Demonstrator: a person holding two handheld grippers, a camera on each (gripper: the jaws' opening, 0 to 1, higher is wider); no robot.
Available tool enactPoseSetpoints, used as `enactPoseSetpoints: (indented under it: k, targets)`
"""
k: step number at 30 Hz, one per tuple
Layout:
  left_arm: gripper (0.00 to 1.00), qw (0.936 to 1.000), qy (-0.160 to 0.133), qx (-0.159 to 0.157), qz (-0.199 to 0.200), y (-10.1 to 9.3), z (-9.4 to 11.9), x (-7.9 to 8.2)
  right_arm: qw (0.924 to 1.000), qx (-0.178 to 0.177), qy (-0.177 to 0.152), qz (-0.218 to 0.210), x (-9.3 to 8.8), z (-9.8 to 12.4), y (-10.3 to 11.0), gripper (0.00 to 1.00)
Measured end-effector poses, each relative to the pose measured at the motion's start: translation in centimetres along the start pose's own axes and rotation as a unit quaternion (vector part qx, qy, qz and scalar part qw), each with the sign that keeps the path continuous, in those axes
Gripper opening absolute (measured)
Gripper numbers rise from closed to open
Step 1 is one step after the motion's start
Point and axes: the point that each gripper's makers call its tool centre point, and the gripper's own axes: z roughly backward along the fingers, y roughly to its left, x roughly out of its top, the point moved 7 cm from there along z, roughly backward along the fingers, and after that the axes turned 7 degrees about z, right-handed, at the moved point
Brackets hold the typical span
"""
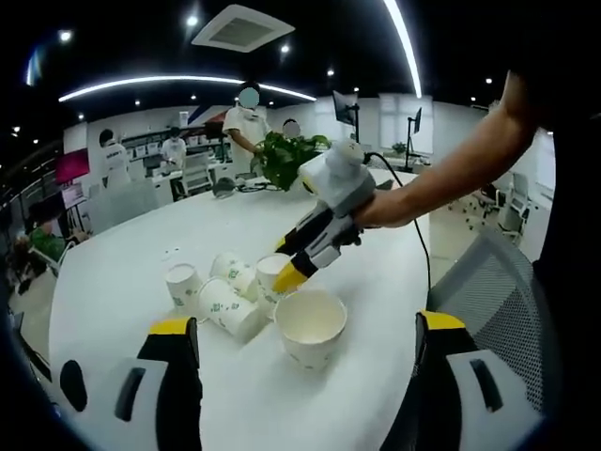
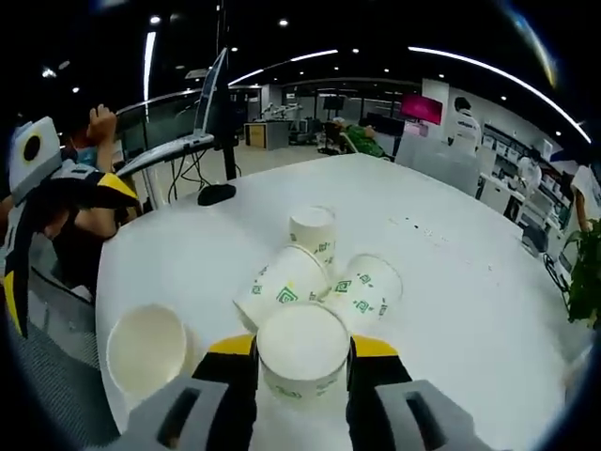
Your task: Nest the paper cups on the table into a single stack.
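Observation:
Several white paper cups with green print sit on the white round table (image 1: pixel 122 272). In the right gripper view my right gripper (image 2: pixel 302 349) is shut on an upright cup (image 2: pixel 302 355). Beyond it lie two tipped cups (image 2: pixel 282 287) (image 2: pixel 366 289), and one more upright cup (image 2: pixel 313 230) stands behind them. A further upright cup (image 2: pixel 147 349) stands to the left. In the left gripper view that cup (image 1: pixel 310 324) stands ahead of my open left gripper (image 1: pixel 307 329). The right gripper (image 1: pixel 286 277) reaches in from the right, held by a hand, onto a cup (image 1: pixel 270 272) in the cluster.
A mesh office chair (image 1: pixel 507 301) stands at the table's near edge. A potted plant (image 1: pixel 286 155) is at the far side, with people and desks behind it. A mouse (image 2: pixel 216 194) and a monitor (image 2: pixel 214 94) are at the table's far end.

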Motion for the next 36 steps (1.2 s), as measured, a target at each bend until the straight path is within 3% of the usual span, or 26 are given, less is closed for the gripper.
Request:
enactPoseSetpoints:
  k: [18,28,36]
  targets:
    - [0.76,0.9999,0.004,-0.008,0.010,0.5,-1.7,0.7,0.9979,-0.032,-0.046,-0.032,1.6,5.0,-0.7,0.35]
    - [0.59,0.9990,-0.004,-0.021,0.039,0.6,-2.6,1.2,0.9966,-0.023,-0.077,-0.019,3.5,7.2,1.0,0.35]
    - [0.55,0.9980,0.003,-0.045,0.045,0.8,-3.7,1.2,0.9945,-0.006,-0.099,-0.032,4.3,8.1,2.4,0.35]
